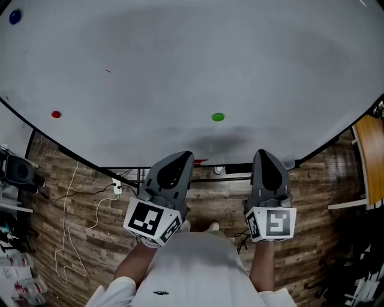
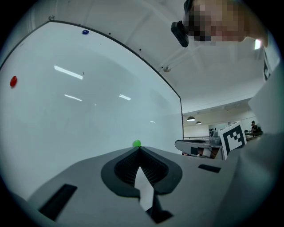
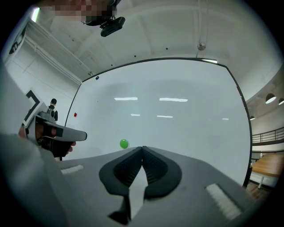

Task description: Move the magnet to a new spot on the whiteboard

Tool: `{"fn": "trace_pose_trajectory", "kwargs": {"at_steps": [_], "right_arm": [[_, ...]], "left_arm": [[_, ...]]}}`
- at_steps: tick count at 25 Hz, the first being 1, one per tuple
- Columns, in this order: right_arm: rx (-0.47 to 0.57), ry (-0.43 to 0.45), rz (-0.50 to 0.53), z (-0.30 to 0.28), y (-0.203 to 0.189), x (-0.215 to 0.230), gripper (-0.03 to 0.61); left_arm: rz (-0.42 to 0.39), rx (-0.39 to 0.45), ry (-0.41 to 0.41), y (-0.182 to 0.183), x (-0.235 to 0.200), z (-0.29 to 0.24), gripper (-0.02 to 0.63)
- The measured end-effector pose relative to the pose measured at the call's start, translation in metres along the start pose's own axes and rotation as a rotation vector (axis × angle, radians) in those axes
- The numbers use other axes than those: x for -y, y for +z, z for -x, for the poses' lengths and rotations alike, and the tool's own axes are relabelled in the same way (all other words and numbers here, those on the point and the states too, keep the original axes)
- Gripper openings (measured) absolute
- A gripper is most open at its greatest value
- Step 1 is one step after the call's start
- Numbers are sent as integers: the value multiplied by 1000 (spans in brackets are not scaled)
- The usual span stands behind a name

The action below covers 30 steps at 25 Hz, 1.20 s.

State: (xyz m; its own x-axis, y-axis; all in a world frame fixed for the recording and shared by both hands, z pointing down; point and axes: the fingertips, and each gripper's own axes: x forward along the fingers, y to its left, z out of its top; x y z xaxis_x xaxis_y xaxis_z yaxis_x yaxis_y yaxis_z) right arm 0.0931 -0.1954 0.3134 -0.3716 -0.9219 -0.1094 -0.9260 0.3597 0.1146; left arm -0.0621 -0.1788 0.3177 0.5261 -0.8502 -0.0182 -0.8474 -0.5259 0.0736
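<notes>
A green magnet [image 1: 218, 117] sticks low on the whiteboard [image 1: 180, 66], a little right of the middle. It also shows just over the tips of the left gripper's jaws [image 2: 136, 143] and up-left of the right gripper's tips [image 3: 124, 143]. A red magnet [image 1: 56, 114] sits at the board's lower left and a blue magnet [image 1: 14, 17] at its upper left. My left gripper [image 1: 182, 156] and right gripper [image 1: 262, 153] hang below the board's bottom edge, apart from it. Both are shut with nothing held; their jaws meet at the tips.
The board's black frame and stand [image 1: 222, 171] run just ahead of the grippers. White cables [image 1: 75, 222] trail over the wooden floor at the left. A wooden tabletop [image 1: 371, 159] stands at the right edge. Equipment [image 1: 18, 174] sits at the far left.
</notes>
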Motion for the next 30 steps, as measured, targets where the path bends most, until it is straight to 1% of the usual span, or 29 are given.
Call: {"fn": "trace_pose_trajectory", "kwargs": {"at_steps": [10,30], "right_arm": [[22,20,3,3,8,1,11],[18,23,13,4,7,-1,11]], "left_arm": [[-7,-10,-12,0,10,-1,2],[-2,-18,6,-4,8,3,2]]}}
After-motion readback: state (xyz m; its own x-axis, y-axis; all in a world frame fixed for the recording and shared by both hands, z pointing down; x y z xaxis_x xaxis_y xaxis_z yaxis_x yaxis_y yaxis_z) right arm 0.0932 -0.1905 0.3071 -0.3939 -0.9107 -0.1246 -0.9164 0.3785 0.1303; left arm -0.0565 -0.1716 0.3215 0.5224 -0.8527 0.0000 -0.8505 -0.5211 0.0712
